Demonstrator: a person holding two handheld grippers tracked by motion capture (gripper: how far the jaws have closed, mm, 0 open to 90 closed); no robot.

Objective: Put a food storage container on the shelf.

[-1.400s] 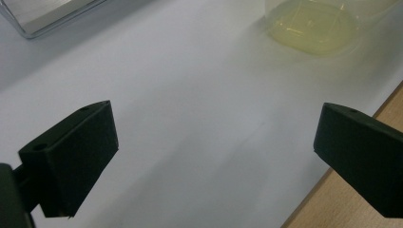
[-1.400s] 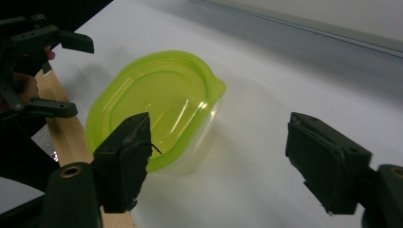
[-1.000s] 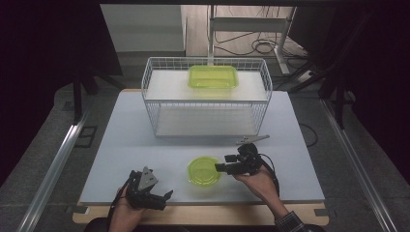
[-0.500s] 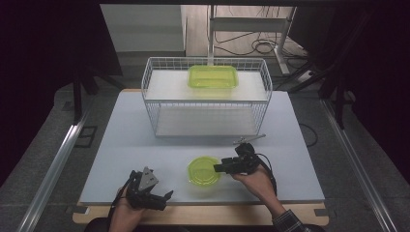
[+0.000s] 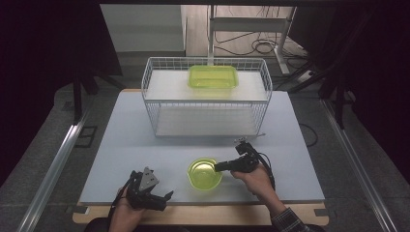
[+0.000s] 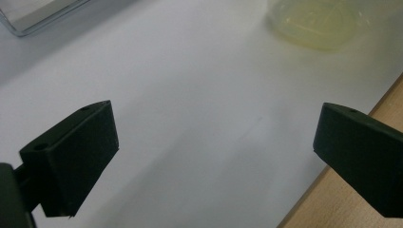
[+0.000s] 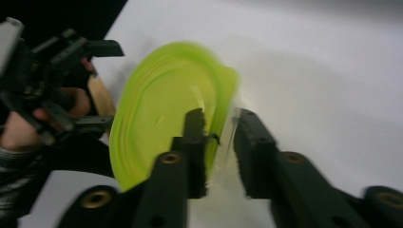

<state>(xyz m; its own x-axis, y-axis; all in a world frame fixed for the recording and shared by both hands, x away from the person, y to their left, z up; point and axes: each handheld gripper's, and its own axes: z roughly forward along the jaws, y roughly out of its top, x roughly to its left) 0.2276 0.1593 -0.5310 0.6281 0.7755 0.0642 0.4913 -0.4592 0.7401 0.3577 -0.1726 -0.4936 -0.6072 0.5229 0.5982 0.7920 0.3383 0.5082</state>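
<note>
Since a second ago my right gripper (image 5: 220, 167) has slid a little toward my left, and the round green bowl (image 5: 204, 173) has gone with it; my left gripper (image 5: 164, 198) has stayed where it was.

Biggest first: the white table (image 5: 125, 145) carries everything, with a wooden edge along my near side. At its far half stands the white wire basket (image 5: 206, 99), and a rectangular green container (image 5: 213, 76) sits on the basket's top shelf, well apart from my hands.

On the near half of the table, between my two hands, is the bowl. From the high view it sits on the tabletop, just left of my right hand (image 5: 254, 178). In the right gripper view the bowl (image 7: 166, 123) is blurred, but I can see its rim passing between my jaws: one jaw inside the bowl, the other outside the wall, with the two close together. I read that as the right gripper (image 7: 221, 128) clamped on the bowl's rim.

My left gripper rests near the table's front edge, held in my left hand (image 5: 126, 212), apart from the bowl. In the left gripper view the gripper (image 6: 214, 137) has its jaws spread wide with bare table between them, and the bowl (image 6: 313, 21) shows pale and blurred at the upper right.
</note>
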